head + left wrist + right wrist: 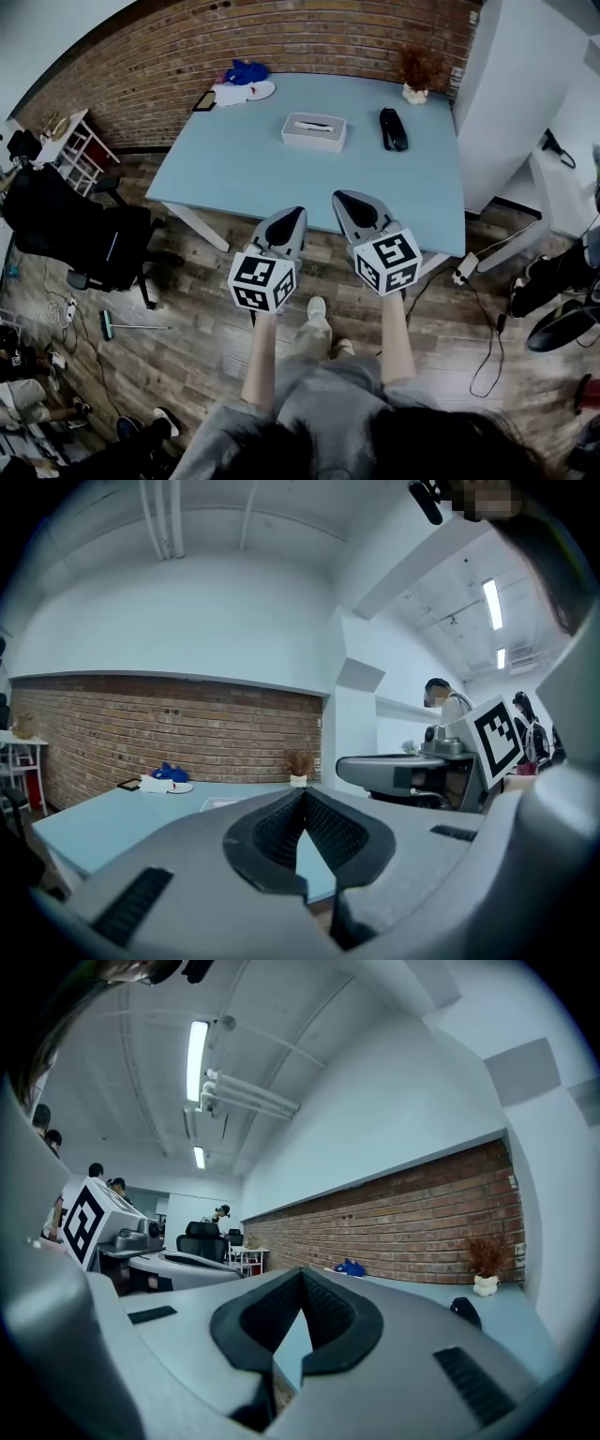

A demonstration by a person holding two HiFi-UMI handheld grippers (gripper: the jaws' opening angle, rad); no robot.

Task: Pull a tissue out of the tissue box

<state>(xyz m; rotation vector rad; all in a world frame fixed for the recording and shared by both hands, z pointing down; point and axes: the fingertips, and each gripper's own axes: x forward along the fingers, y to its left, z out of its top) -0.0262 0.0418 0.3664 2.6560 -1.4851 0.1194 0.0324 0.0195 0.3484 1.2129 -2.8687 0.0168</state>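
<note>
We're holding both grippers side by side out at the near edge of the desk [234, 173]. The left gripper [292, 214] is sitting pressed together, tips meeting, and it's not pinching anything. The right gripper [343, 197] is doing the same, jaws closed tight and empty. The tissue box [314, 131] is sitting further back around the middle of the desk, well apart from both grippers, with a black object [393, 129] lying near its right.

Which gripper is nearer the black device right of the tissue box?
Right. The right gripper hovers at the near edge of the table, short of the black device; the left gripper sits farther left.
</note>
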